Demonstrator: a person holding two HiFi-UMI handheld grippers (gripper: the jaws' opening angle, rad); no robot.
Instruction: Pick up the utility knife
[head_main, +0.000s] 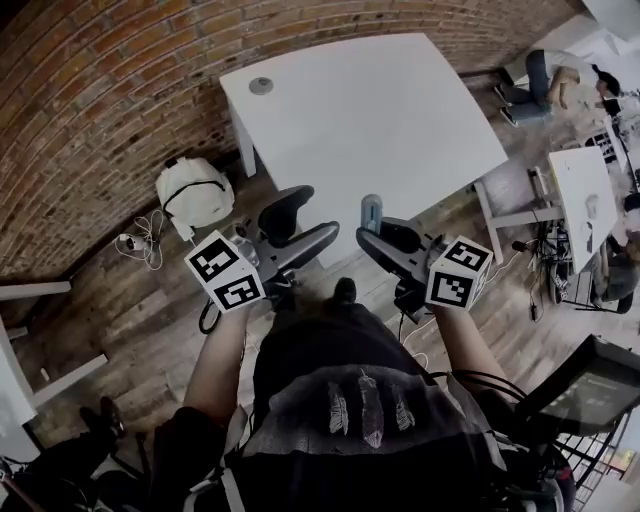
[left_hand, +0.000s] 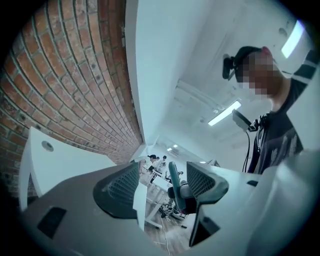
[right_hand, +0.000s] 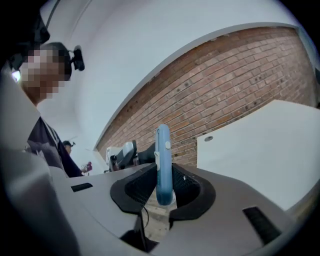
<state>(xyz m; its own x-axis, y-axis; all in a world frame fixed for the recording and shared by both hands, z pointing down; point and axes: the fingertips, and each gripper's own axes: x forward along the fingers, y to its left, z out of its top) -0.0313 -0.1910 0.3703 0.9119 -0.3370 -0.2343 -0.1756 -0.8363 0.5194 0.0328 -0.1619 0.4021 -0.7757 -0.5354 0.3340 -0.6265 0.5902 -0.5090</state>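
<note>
Just off near edge of white tabletop (head_main: 370, 120), in mid-air: right gripper (right_hand: 162, 189) clamped on blue utility knife (right_hand: 163, 155), knife upright. Left gripper (left_hand: 160, 186) beside it, jaws wide apart, empty.

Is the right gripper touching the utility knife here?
Touching. In the right gripper view, the right gripper has both jaws pressed against the utility knife standing between them.

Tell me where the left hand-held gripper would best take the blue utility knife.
Probably the free upper half, above the right hand-held gripper clamping its lower end. Come at a narrow edge, pads on the broad flat faces: the utility knife is thin and stands upright.
</note>
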